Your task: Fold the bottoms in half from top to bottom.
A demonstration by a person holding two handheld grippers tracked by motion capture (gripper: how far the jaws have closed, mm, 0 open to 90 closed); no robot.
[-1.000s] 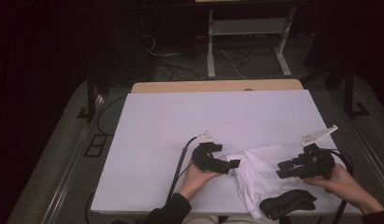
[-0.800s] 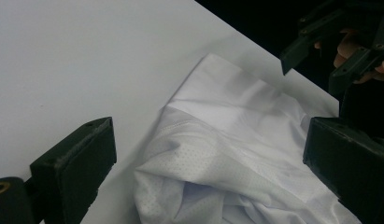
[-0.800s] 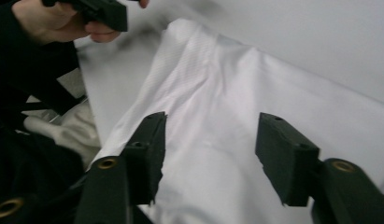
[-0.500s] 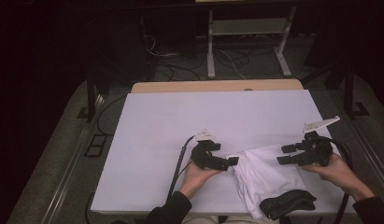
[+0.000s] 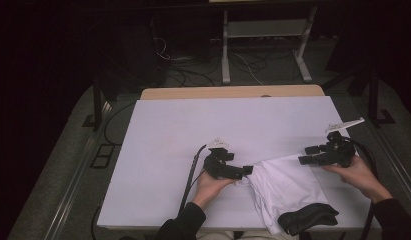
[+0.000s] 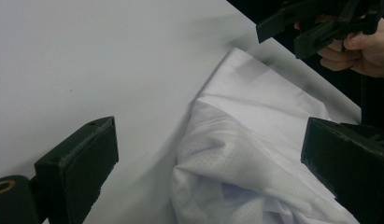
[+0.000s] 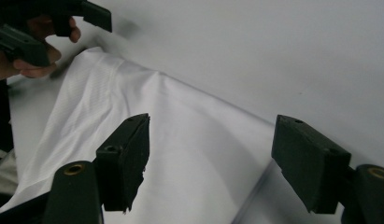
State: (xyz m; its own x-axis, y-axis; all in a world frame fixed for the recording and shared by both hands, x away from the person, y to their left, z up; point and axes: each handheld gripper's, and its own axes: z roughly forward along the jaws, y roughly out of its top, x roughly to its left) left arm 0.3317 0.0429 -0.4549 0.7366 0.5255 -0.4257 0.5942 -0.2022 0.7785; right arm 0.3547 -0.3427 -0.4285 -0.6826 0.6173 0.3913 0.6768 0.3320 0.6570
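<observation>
White mesh-textured cloth [image 5: 285, 182], apparently a garment, lies rumpled on the near right part of the table [image 5: 193, 130], its lower edge reaching the table's front rim. A black, curved strap-like item [image 5: 308, 218] rests on the cloth's near corner; the high view is too dim to tell what it is. The left gripper [image 5: 245, 171] sits at the cloth's left edge, and in the left gripper view its jaws stand wide apart with a bunched fold of the cloth [image 6: 236, 158] between them, neither pad touching it. The right gripper [image 5: 305, 155] hovers at the cloth's far right edge; in the right gripper view its jaws are likewise spread, the smooth cloth [image 7: 189, 140] below them and nothing pinched. Each gripper view catches the other hand and its gripper farther off, near the cloth's opposite side. The table surface is plain white with a bare wooden strip [image 5: 233, 92] along its far edge. Beyond it the room is dark: a grey floor, loose cables [image 5: 193, 75], and a pale metal stand [image 5: 265, 45] behind the table.
</observation>
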